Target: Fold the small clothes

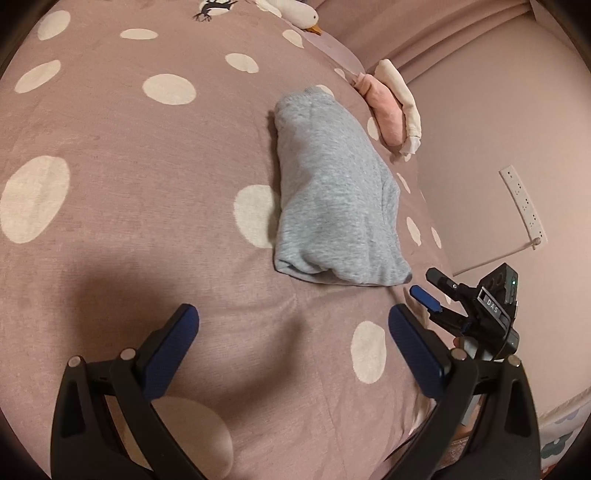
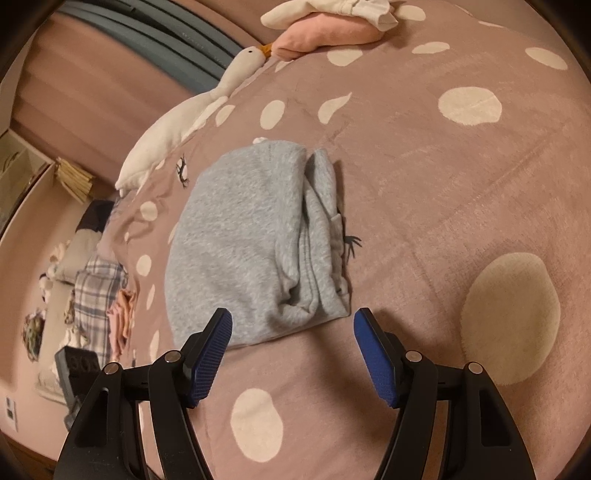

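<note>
Covering the bed, a mauve plush blanket with cream dots (image 1: pixel 155 229) lay beside a pale pink wall (image 1: pixel 480 129). On it sat your folded grey fleece garment (image 1: pixel 332 199), soft and thick. Your left tongs (image 1: pixel 293 325) stood apart, empty, above the blanket; your right tongs (image 2: pixel 292 326) gaped just short of the garment's near edge.

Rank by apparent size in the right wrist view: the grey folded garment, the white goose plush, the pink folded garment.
1. Grey folded garment, though nearest the camera.
2. White goose plush.
3. Pink folded garment, farthest away and partly covered.
</note>
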Tool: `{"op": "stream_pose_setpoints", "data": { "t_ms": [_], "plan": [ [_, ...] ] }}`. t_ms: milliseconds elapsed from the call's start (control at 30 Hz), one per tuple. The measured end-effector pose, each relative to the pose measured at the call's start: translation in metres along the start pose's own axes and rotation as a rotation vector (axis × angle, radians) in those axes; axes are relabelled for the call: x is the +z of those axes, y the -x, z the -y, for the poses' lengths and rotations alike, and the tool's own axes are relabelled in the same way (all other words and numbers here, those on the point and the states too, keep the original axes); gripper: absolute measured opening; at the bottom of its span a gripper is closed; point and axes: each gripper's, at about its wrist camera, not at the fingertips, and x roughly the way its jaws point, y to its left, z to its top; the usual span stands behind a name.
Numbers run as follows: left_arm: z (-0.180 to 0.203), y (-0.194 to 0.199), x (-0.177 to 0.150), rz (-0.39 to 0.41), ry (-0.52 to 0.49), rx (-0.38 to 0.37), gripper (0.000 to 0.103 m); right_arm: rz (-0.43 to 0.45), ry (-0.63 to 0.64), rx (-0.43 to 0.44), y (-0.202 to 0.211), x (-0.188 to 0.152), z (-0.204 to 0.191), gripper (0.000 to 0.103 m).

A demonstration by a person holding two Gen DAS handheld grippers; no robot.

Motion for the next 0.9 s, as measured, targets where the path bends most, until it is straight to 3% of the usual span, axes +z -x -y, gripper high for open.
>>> {"op": "stream_pose_setpoints", "data": {
  "t_ms": [333,900],
  "plan": [
    [-0.010,-0.009,-0.002,-0.023,0.060,-0.008,0.103,-0.005,0.010,-0.005,0.001,0.001,0.002,0.069],
    [-0.012,-0.018,0.003,-0.041,0.064,-0.008,0.103,-0.017,-0.004,-0.012,-0.003,0.006,0.009,0.069]
  ]
}}
